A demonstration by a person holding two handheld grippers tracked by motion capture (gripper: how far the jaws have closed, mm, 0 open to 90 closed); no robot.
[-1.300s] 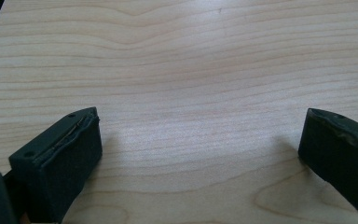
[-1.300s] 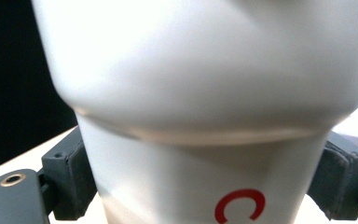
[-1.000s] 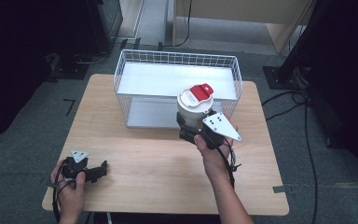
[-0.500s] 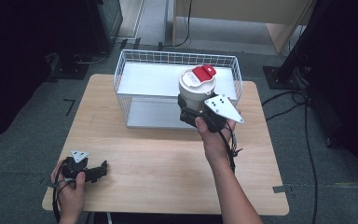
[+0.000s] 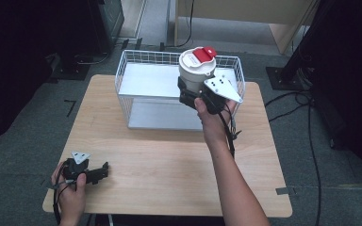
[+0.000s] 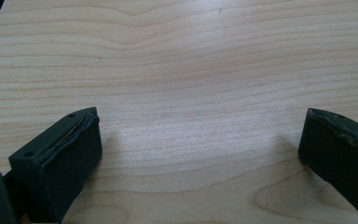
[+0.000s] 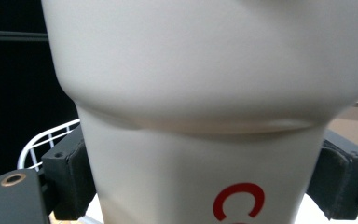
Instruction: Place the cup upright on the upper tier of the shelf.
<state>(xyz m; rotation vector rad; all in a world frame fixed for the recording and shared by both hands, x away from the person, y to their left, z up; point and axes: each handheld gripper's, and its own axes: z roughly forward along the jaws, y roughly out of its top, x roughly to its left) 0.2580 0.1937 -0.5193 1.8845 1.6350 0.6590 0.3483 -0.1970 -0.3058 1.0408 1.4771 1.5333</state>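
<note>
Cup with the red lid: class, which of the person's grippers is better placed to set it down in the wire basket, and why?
Right. The right gripper is shut on the cup, above the basket. The left gripper is open, low at the table's near-left corner.

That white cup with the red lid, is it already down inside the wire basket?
Not yet. The cup is held up over the basket in the right tongs, roughly upright.

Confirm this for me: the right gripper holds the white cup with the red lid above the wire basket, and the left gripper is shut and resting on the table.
One thing is wrong: the left gripper is open, not shut. The left gripper view shows its two fingers wide apart over bare wooden table. The rest stands: in the high view the right gripper holds the white cup with the red lid above the wire basket.
</note>
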